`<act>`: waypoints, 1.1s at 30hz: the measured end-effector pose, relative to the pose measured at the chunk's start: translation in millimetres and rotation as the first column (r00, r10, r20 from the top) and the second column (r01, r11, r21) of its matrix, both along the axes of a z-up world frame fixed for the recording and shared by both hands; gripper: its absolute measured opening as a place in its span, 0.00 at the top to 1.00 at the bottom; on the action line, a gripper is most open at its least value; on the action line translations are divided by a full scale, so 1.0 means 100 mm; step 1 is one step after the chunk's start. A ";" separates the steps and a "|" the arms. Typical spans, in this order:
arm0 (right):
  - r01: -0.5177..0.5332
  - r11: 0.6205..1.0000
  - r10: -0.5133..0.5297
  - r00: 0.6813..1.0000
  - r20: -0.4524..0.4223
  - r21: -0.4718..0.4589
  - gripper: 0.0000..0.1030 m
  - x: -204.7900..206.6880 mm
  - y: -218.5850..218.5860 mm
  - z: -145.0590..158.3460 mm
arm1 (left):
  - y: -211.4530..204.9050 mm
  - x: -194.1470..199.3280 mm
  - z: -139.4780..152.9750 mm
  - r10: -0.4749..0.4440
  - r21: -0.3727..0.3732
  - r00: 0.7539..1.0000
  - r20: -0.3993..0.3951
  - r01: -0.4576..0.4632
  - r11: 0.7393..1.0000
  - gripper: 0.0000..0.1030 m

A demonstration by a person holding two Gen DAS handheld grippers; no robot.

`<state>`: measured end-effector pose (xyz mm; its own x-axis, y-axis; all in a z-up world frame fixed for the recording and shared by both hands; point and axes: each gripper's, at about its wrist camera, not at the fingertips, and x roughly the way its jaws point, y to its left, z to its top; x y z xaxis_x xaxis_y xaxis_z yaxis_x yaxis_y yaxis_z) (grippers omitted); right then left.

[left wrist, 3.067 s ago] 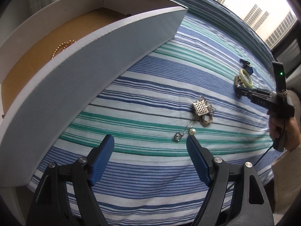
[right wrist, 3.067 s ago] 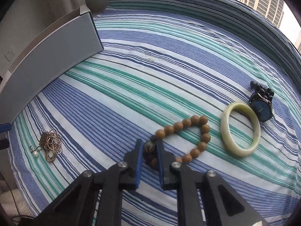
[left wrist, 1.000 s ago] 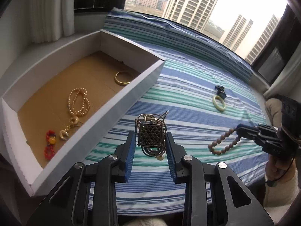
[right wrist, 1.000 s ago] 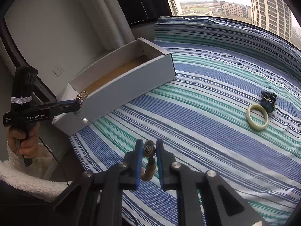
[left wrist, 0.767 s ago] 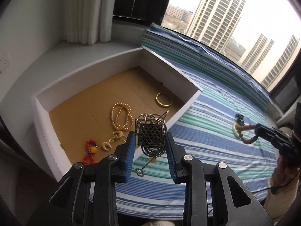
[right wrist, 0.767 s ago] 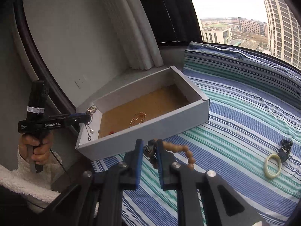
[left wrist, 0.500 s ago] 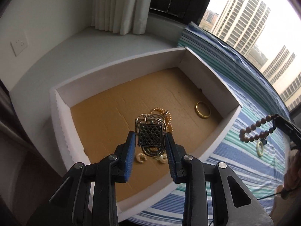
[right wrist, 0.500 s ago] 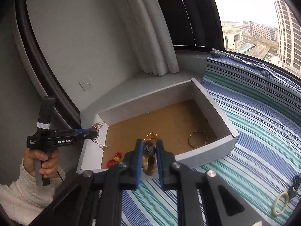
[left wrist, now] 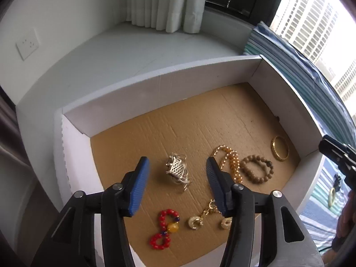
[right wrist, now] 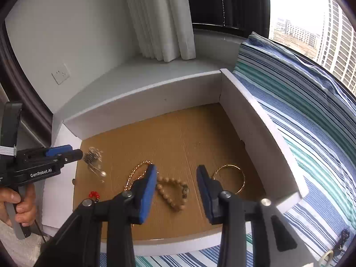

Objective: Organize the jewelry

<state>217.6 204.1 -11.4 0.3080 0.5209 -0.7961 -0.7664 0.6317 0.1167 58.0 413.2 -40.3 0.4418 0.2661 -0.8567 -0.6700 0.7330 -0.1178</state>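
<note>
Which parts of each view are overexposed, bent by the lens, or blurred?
Left wrist view: window towers wash out; the box wall bows. Right wrist view: sky blows white; the filigree pendant near the left gripper looks smeared.

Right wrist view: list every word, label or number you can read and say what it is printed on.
"GenRobot.AI": white lettering on the black body of the left gripper, held at the left edge.
No other text is readable; the box, jewelry and wall socket show none.
</note>
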 end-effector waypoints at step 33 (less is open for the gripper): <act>0.589 0.804 -0.568 0.802 0.185 -0.085 0.26 -1.53 -3.86 -0.27 | -3.59 0.16 -0.15 -0.586 0.017 0.809 0.049 0.586 0.810 0.10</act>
<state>64.1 -182.1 -38.6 0.6333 0.1026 -0.7671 -0.2542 0.9637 -0.0810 74.1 54.2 -54.8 0.5563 -0.0564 -0.8291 -0.1060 0.9847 -0.1381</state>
